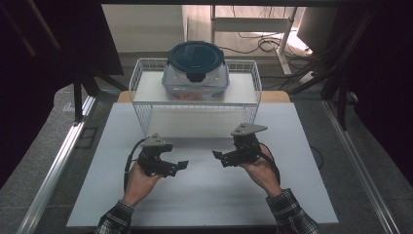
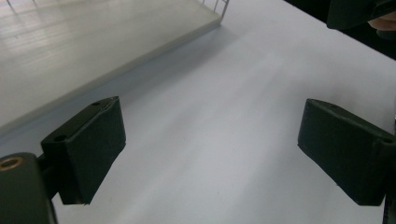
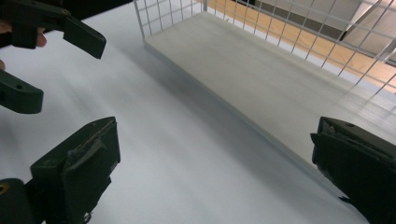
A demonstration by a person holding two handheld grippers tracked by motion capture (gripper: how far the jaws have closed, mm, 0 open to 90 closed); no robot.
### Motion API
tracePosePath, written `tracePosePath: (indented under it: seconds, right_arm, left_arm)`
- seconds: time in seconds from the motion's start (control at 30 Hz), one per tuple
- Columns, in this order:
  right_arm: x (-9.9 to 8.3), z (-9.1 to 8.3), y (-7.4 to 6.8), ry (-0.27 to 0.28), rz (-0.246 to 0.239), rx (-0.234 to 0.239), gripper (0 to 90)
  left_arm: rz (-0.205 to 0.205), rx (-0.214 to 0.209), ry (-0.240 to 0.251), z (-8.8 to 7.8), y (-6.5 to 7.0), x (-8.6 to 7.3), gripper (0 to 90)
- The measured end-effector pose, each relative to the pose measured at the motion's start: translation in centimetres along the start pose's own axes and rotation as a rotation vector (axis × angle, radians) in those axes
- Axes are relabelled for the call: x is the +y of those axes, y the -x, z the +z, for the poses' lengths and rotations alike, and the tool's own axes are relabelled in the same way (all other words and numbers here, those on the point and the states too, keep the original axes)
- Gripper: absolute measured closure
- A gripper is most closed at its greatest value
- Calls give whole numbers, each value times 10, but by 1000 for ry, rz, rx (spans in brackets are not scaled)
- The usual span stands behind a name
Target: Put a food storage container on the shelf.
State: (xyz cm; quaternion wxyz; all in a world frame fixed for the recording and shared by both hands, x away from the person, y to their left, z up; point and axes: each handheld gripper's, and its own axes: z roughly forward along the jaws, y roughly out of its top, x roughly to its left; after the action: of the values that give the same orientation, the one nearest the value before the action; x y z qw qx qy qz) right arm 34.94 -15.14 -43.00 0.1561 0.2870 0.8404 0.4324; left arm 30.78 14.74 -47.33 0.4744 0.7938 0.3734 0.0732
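A clear food container (image 1: 196, 85) with a dark blue lid sits on top of a white wire rack (image 1: 141, 109) at the back of the white board (image 1: 204, 195). My left gripper (image 1: 178, 168) is held low over the board in front of the rack, its jaws open toward the middle. My right gripper (image 1: 220, 157) faces it from the right, also open. In the left gripper view my left gripper (image 2: 210, 154) has only bare board between its pads. In the right gripper view my right gripper (image 3: 215, 172) frames the rack's pale floor panel (image 3: 261, 70), with the left gripper (image 3: 60, 60) at upper left.
Metal rails run along both sides of the table. Cables and a white table frame (image 1: 253, 24) lie on the floor behind the rack. The rack's lower level stands hollow under the container.
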Motion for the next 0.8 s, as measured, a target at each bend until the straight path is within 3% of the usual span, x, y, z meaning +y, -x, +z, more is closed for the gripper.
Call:
tracePosePath:
  seconds: [0.43, 0.8]
  right_arm:
    - [-30, 0, -6, -29, 20, 1, 0]
    - [-42, -17, -17, -18, 15, -5, 0]
  left_arm:
    - [22, 38, -15, -6, 6, -23, 54]
    - [10, 40, 35, -25, 10, -46, 54]
